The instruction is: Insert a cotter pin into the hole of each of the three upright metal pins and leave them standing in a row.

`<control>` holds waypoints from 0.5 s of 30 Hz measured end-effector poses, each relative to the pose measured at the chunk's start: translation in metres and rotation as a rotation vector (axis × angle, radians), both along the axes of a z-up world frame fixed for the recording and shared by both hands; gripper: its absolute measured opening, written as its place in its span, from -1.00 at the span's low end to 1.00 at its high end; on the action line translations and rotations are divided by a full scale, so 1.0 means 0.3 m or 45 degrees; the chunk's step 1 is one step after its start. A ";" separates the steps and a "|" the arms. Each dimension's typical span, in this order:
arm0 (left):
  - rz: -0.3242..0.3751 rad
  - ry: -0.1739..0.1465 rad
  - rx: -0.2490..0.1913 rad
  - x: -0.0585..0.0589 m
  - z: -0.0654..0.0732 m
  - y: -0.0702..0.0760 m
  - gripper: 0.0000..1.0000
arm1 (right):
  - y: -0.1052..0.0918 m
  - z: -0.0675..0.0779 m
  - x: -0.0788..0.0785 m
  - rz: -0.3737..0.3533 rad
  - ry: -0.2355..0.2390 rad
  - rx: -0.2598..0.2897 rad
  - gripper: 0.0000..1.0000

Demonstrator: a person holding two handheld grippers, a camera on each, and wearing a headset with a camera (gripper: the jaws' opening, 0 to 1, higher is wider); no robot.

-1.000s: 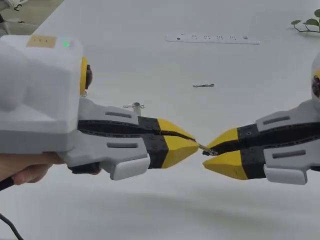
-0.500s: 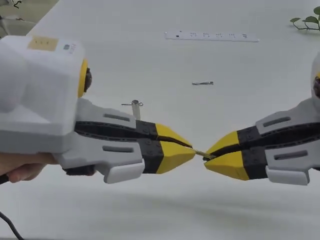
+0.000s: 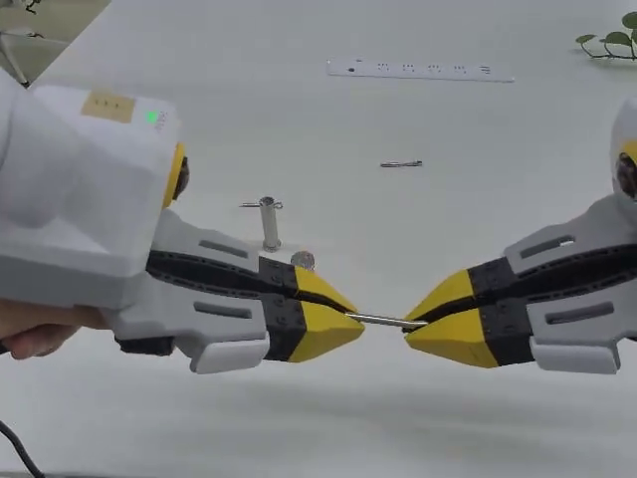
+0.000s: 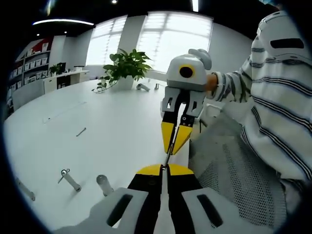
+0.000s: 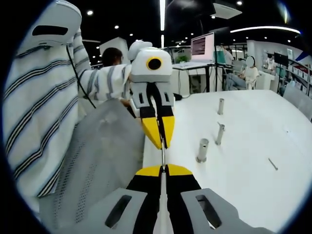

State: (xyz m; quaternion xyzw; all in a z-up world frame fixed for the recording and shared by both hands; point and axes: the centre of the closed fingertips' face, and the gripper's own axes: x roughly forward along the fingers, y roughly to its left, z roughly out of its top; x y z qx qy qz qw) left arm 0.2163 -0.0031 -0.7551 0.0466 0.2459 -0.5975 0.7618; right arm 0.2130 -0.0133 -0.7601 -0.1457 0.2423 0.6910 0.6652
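1. The left tongs (image 3: 350, 317) and right tongs (image 3: 410, 326) meet tip to tip above the white counter (image 3: 328, 418). Both are clamped narrow on one cotter pin (image 3: 383, 321), which lies level and bridges the gap between them.
2. Just behind the left tongs stands the near pin (image 3: 303, 261), partly hidden.
3. Beside it, the far pin (image 3: 270, 224) stands upright with a second cotter pin (image 3: 251, 205) across its top.
4. In the right gripper view, a third pin (image 5: 221, 106) continues the row.
5. Farther back, a loose cotter pin (image 3: 401, 163) lies flat.
6. Beyond are a power strip (image 3: 420, 70) and a plant (image 3: 609, 42).
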 end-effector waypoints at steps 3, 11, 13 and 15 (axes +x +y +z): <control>-0.011 0.003 0.005 -0.005 -0.006 -0.002 -0.98 | 0.000 -0.008 -0.005 0.002 -0.005 -0.017 -0.93; 0.005 -0.002 0.009 0.003 -0.011 0.000 -0.98 | 0.007 -0.016 0.004 -0.015 -0.020 -0.029 -0.93; 0.014 0.003 0.011 0.009 -0.014 0.008 -0.97 | 0.012 -0.016 0.005 -0.014 -0.026 -0.031 -0.93; 0.013 -0.002 0.012 0.010 -0.015 0.011 -0.97 | 0.016 -0.018 0.006 -0.011 -0.029 -0.034 -0.93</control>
